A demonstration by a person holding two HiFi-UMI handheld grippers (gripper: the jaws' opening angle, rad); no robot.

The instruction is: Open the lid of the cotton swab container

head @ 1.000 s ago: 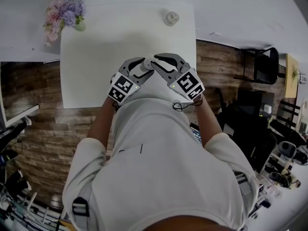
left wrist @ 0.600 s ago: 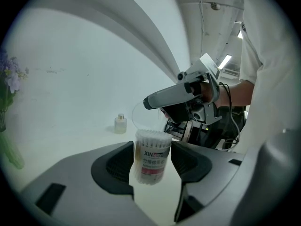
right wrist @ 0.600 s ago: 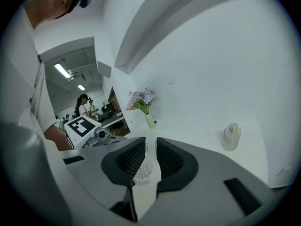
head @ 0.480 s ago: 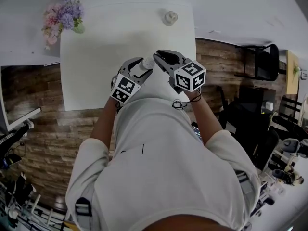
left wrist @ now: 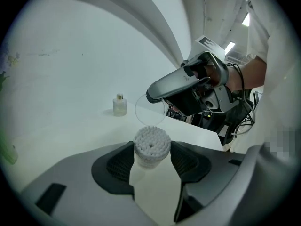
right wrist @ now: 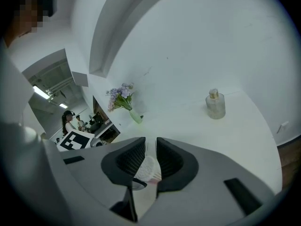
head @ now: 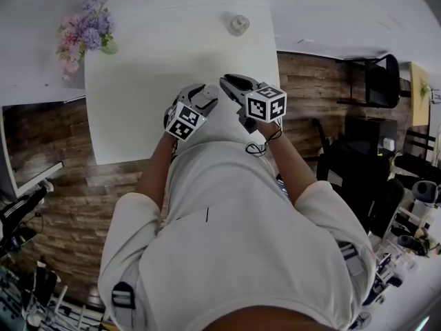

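The cotton swab container (left wrist: 151,142) stands upright between the pads of my left gripper (left wrist: 151,150), which is shut on its body. Its top is uncovered and the packed white swab heads show. The clear round lid (left wrist: 150,109) hangs a little beyond and above the container, pinched at its rim by my right gripper (left wrist: 157,94). In the right gripper view the lid (right wrist: 151,149) sits edge-on between the narrow jaws of my right gripper (right wrist: 150,146), with the container (right wrist: 149,169) below. From the head view, both grippers (head: 207,96) (head: 231,85) meet over the white table's near edge.
A small glass bottle (head: 238,25) stands at the far side of the white table (head: 138,116). A vase of pink and purple flowers (head: 86,29) is at the far left corner. Wooden floor and dark chairs (head: 372,88) lie to the right.
My right gripper has rolled and drawn back off the container's top, taking the lid with it. The left gripper has stayed nearly still with the container.
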